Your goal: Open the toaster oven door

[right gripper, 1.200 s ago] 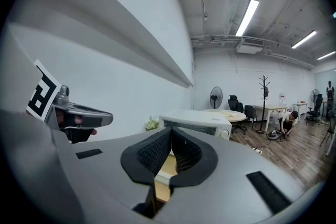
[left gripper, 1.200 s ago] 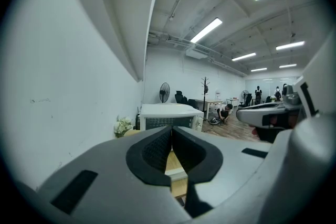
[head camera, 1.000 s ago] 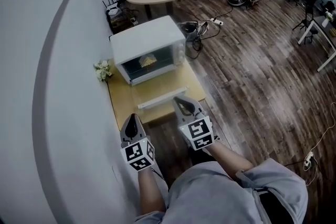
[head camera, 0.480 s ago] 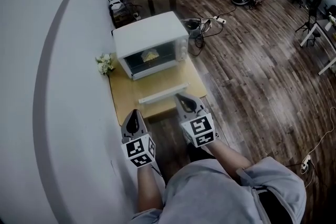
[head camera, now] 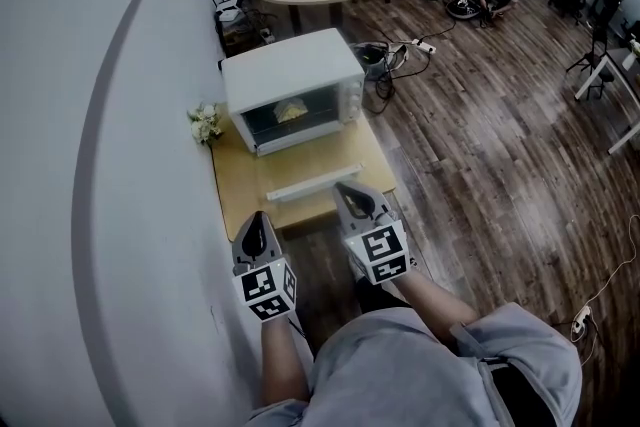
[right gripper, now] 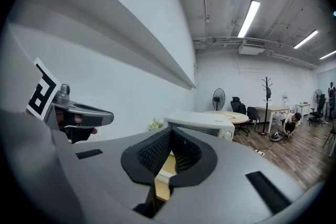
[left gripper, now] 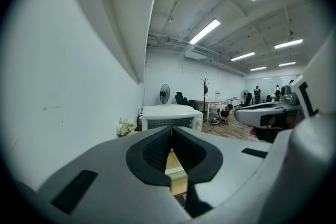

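L tongs (head camera: 254, 220) hovering closed, empty, lower centre | R tongs (head camera: 346, 189) hovering closed, empty, just beside door handle (head camera: 314, 182) | toaster oven (head camera: 293, 87) sitting mid-frame on worktop (head camera: 232, 195), door (head camera: 300, 163) lying folded down, open

No text, brand or number can be read, not even on the toaster oven (head camera: 292, 80).

Wht toaster oven (head camera: 292, 80), tan table (head camera: 232, 190), brn wood-plank floor (head camera: 480, 115).
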Tool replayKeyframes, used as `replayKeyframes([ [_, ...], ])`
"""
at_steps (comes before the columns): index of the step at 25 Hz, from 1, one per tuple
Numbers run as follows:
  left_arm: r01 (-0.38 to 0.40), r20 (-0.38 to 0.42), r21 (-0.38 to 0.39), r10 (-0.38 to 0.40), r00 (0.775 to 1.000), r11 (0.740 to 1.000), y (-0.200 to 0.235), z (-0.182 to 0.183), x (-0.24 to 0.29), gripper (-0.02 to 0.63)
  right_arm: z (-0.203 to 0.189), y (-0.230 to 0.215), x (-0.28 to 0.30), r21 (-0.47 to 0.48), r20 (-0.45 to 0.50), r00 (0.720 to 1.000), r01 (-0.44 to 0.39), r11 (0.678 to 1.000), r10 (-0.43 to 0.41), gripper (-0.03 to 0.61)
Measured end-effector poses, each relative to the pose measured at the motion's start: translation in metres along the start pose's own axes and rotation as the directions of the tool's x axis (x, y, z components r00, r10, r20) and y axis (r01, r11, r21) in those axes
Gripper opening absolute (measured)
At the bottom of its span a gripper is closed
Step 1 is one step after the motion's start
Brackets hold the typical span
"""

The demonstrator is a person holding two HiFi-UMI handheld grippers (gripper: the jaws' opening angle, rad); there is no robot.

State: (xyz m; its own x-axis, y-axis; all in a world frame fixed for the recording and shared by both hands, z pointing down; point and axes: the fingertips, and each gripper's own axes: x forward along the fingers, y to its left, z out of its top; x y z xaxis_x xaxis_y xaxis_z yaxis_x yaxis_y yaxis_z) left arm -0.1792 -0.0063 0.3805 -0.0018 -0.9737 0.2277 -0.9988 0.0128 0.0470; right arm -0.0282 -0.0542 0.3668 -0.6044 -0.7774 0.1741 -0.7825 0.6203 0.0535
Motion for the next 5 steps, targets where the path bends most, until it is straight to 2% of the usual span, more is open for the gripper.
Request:
replayKeyframes([
  [5,-0.004,-0.002,-0.004,0.004,1.000,1.000,-0.0004,-0.0030,0.0030,0.005,-0.0011,-0.0007,0.0009,-0.011,0.001,1.000,-0.002,1.000,0.002,-0.002],
])
